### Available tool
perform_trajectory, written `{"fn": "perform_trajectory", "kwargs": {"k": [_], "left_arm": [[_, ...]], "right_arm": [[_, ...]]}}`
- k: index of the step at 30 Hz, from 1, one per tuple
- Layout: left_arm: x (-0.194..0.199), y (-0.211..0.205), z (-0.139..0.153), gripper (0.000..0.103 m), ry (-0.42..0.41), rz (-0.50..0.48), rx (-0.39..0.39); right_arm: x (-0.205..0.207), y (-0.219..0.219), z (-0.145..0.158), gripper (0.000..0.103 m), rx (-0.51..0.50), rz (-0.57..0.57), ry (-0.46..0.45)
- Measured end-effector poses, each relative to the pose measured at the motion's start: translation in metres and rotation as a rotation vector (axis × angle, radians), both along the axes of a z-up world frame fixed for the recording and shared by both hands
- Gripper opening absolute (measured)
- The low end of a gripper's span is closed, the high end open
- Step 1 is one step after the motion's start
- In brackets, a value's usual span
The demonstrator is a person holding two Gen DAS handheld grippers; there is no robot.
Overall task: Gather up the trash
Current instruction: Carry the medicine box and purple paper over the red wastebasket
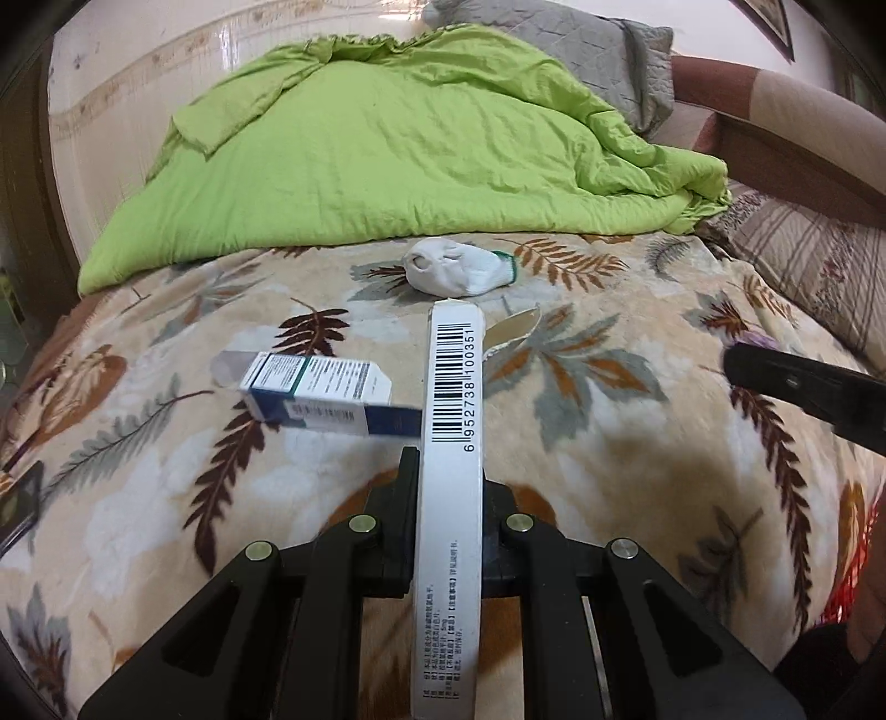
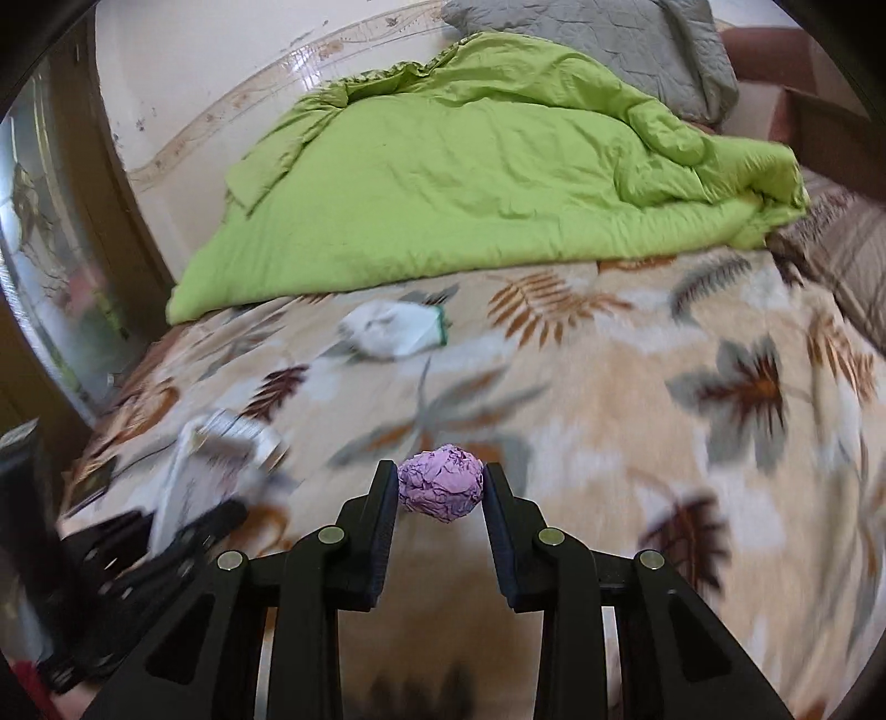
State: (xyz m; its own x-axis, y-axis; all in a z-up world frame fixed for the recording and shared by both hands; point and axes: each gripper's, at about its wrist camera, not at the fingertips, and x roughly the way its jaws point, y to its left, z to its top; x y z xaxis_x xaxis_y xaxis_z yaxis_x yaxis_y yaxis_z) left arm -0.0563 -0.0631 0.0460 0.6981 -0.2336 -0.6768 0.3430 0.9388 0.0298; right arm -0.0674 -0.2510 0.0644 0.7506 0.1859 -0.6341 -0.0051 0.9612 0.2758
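Note:
My left gripper (image 1: 449, 476) is shut on a long white carton with a barcode (image 1: 451, 443), held edge-up above the bed; its open flap (image 1: 512, 332) sticks out at the far end. A blue and white medicine box (image 1: 318, 396) lies on the leaf-print blanket (image 1: 637, 443) just left of it. A crumpled white wrapper with a green edge (image 1: 457, 266) lies farther off, also in the right wrist view (image 2: 396, 329). My right gripper (image 2: 440, 490) is shut on a crumpled purple paper ball (image 2: 440, 490). The left gripper with its carton shows blurred at the left (image 2: 183, 498).
A bright green quilt (image 1: 387, 155) is heaped across the far half of the bed, with a grey pillow (image 1: 581, 44) behind it. A striped pillow (image 1: 803, 260) lies at the right. The right gripper's black finger (image 1: 803, 387) enters the left wrist view. A wall and door frame stand at the left.

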Motion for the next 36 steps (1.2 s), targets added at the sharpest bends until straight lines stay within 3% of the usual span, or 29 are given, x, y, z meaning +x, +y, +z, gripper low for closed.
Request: {"fn": "perform_trajectory", "kwargs": {"k": [9, 21, 27, 32, 36], "left_arm": [[-0.048, 0.006, 0.005, 0.013, -0.016, -0.008, 0.03], [-0.092, -0.017, 0.033, 0.013, -0.053, -0.103, 0.016], [-0.118, -0.06, 0.06, 0.013, -0.054, -0.253, -0.036], [-0.145, -0.112, 0.078, 0.013, -0.05, -0.419, -0.06], [-0.166, -0.157, 0.087, 0.013, 0.004, -0.553, -0.095]], "right_arm": [[-0.089, 0.005, 0.003, 0.033, 0.053, -0.005, -0.007], [-0.135, -0.009, 0.016, 0.033, 0.098, -0.051, -0.036], [-0.174, -0.048, 0.029, 0.033, 0.104, -0.147, -0.058], [-0.227, -0.104, 0.04, 0.033, 0.081, -0.295, -0.075], [-0.275, -0.151, 0.041, 0.033, 0.067, -0.43, -0.074]]}}
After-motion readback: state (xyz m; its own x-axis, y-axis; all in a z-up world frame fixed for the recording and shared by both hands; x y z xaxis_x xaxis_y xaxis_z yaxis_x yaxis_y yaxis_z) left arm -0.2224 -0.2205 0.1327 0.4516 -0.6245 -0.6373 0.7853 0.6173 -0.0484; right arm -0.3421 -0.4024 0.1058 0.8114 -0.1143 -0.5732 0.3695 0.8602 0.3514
